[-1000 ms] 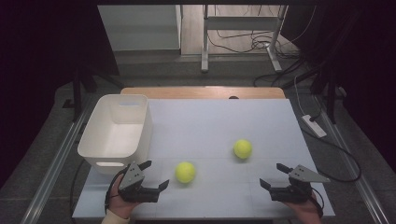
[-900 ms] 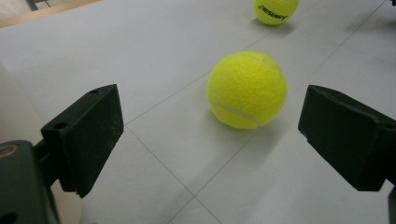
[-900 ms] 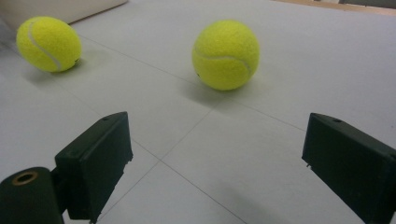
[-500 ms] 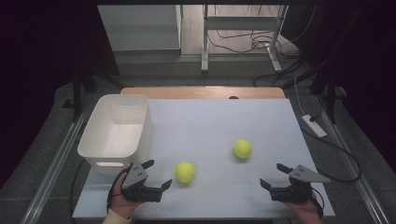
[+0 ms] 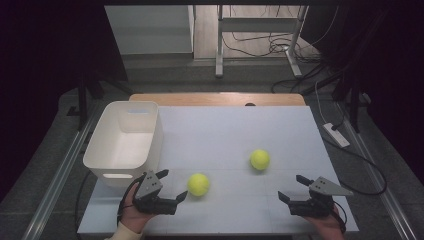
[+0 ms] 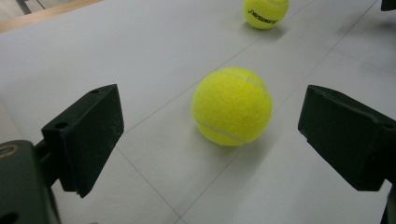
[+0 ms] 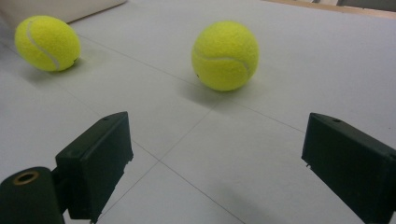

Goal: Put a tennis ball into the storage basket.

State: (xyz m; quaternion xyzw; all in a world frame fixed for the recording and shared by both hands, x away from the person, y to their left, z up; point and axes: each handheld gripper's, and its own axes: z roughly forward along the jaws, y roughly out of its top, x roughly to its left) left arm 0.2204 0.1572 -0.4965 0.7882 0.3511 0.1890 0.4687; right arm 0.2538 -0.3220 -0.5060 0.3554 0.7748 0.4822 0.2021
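i have the left gripper (image 5: 172,186) low over the near left part of the white table (image 5: 225,130), jaws spread wide and holding nothing, pointed at the near ball (image 5: 198,184), which sits on the table just beyond the jaw tips and apart from them. in the left gripper view that ball (image 6: 232,106) lies between the lines of the two jaws but ahead of them, not touched. my right gripper (image 5: 292,189) rests at the near right part of the table, jaws also spread and empty, aimed toward the far ball (image 5: 259,159), which is well apart from it. the white bin (image 5: 125,142) stands at the left side of the table, just behind my left hand (image 5: 131,212).
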